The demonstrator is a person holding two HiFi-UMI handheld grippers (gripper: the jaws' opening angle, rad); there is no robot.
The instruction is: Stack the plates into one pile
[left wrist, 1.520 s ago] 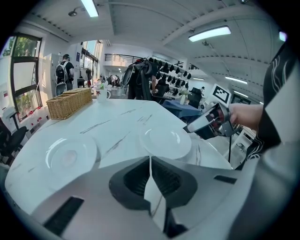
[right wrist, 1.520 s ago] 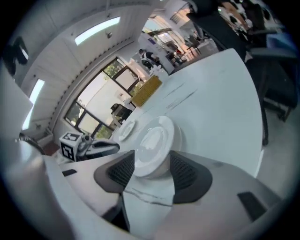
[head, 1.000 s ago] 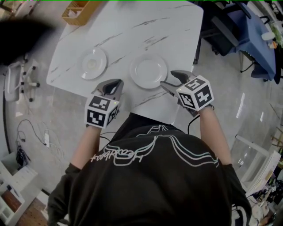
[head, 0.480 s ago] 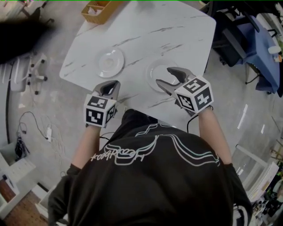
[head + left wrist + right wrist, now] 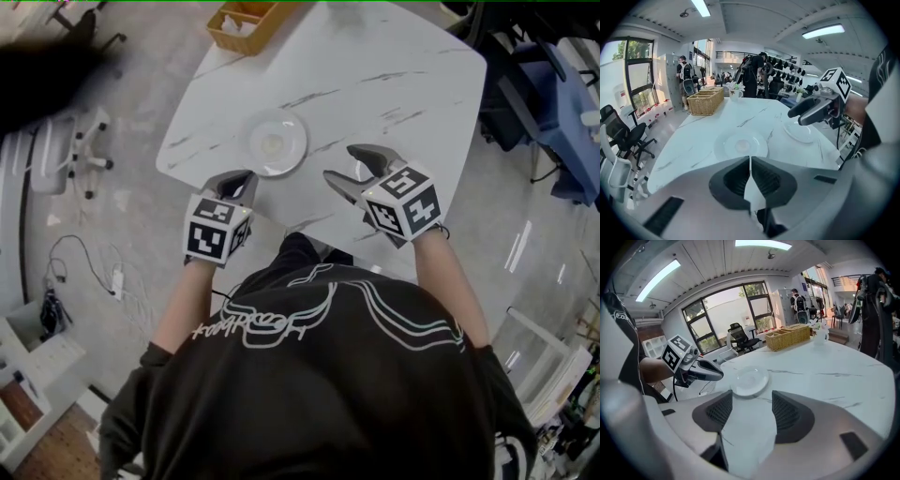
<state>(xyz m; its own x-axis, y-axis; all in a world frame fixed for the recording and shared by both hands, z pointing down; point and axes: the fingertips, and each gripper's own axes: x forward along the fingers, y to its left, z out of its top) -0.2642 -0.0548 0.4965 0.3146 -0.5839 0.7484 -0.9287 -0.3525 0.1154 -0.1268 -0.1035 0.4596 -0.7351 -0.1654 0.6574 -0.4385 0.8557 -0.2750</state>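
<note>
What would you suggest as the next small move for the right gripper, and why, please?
Probably lower the right gripper onto the rim of the right plate and close. Its jaws stand open and empty over that plate, while the other plate lies apart to its left, so nothing is stacked yet.

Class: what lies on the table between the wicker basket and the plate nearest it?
Nothing: bare table separates wicker basket and plate, clearest in the head view.

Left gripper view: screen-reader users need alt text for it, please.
The left gripper, jaws shut and empty, points across a white marble table at a white plate. At right, the right gripper hovers open over a second plate; a wicker basket sits at the far edge.
</note>
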